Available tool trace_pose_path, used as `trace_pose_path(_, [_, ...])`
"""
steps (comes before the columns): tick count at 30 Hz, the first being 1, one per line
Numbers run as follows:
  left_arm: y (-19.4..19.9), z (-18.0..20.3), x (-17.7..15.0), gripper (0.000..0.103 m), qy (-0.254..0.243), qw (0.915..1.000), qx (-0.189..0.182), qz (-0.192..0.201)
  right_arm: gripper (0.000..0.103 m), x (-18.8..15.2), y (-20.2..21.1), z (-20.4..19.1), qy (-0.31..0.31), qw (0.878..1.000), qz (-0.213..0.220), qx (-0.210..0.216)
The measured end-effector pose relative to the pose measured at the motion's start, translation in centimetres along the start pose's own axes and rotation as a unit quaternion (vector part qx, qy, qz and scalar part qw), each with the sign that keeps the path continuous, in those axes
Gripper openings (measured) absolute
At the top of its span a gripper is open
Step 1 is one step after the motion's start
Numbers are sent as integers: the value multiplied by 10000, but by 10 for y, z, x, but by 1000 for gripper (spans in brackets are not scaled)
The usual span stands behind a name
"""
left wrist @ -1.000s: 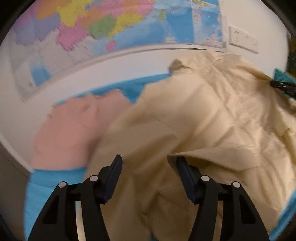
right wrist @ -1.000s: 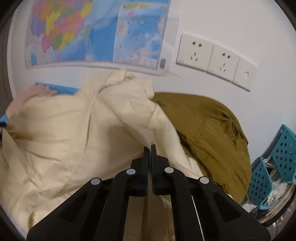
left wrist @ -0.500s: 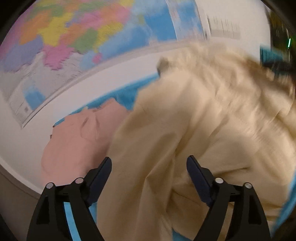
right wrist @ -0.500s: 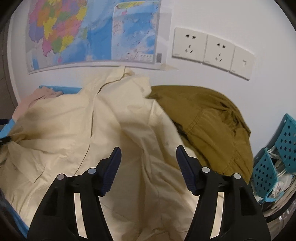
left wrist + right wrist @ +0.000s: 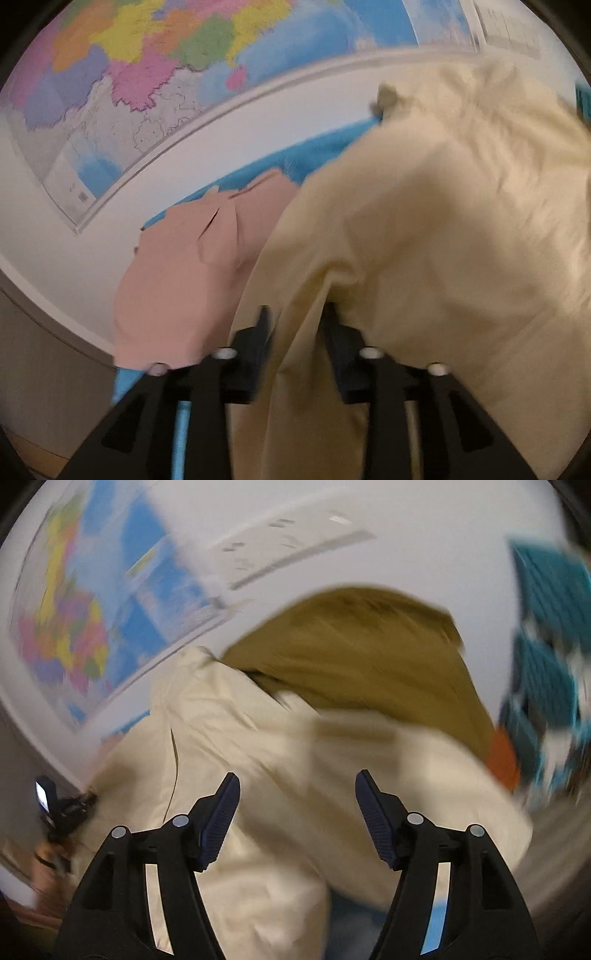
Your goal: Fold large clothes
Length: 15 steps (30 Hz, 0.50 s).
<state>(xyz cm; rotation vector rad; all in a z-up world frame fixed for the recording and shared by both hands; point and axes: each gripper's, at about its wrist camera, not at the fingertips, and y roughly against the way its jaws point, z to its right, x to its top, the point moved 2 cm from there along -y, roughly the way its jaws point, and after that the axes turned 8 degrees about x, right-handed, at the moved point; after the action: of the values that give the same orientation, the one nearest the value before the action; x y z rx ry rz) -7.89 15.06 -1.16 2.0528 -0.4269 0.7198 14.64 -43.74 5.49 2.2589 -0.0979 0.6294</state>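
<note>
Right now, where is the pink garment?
Left wrist view: the pink garment lies left of the cream shirt, on the blue surface below the wall map.

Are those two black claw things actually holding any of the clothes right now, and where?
The left gripper pinches a raised fold of the cream garment. The right gripper is open, holding nothing.

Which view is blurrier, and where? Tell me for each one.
Right wrist view: blurrier by far; the wall map, olive garment and teal basket smear, while the open right hand-held gripper stays sharp. Left wrist view: milder blur on the cream garment, worst where the left hand-held gripper pinches a fold; the pink garment looks crisper.
</note>
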Motion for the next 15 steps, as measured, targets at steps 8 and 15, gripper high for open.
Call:
trace_pose_path(8, [79,19,33,61,104,9880,-911,1239,78,-45,64,88,-1434,9850,624,-736])
trace_pose_path(15, [107,98,57,66,-685,9695,-1625,1701,79,-83,37,182,-3667,9293,328,304])
